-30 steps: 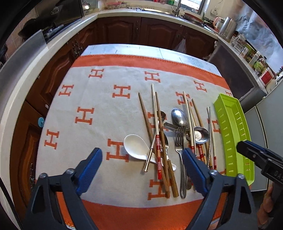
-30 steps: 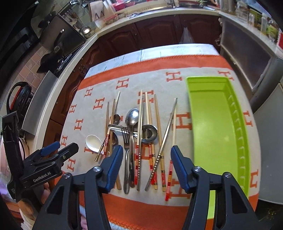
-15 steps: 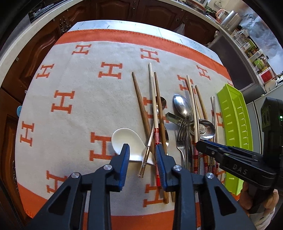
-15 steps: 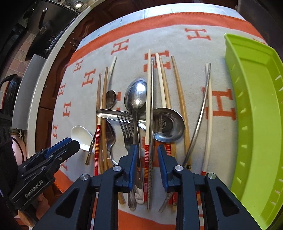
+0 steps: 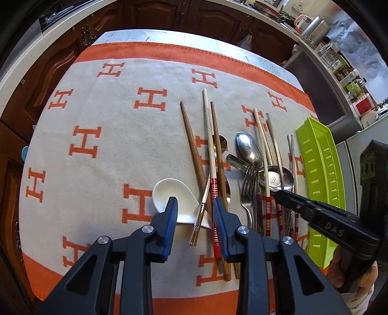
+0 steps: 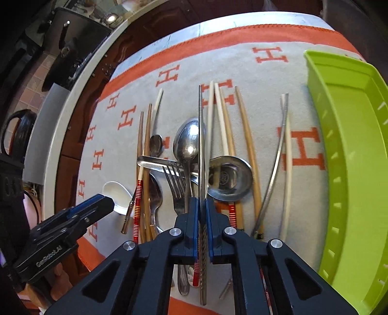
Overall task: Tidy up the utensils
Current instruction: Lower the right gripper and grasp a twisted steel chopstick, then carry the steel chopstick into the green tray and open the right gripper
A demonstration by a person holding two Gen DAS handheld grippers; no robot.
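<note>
Utensils are lying bunched on the right half of a grey blanket (image 5: 116, 135) patterned with orange H shapes and edged in orange. The right gripper (image 6: 200, 213) is pinching a metal chopstick (image 6: 200, 135) in the middle of the pile, its blue pads drawn nearly together on the thin shaft, which is running straight away from the camera over a steel spoon (image 6: 189, 143). Beside it a fork (image 6: 175, 186) and a round steel ladle spoon (image 6: 229, 178) are overlapping, with pale and wooden chopsticks fanning out on both sides.

The left gripper (image 5: 195, 213) is standing part open at the pile's left edge, its pads bracketing the handle of a white ceramic spoon (image 5: 173, 193) and a slim metal piece lying across it; whether the pads are pressing on anything I cannot tell. A red-banded chopstick (image 5: 213, 193) is passing just by its right pad.

A lime-green tray (image 6: 354, 150) is sitting just right of the pile, on the blanket's edge.

Around the table, dark wooden cabinets (image 5: 155, 17) under a white countertop are wrapping the room, and jars and a kettle are crowding the counter at far right.
</note>
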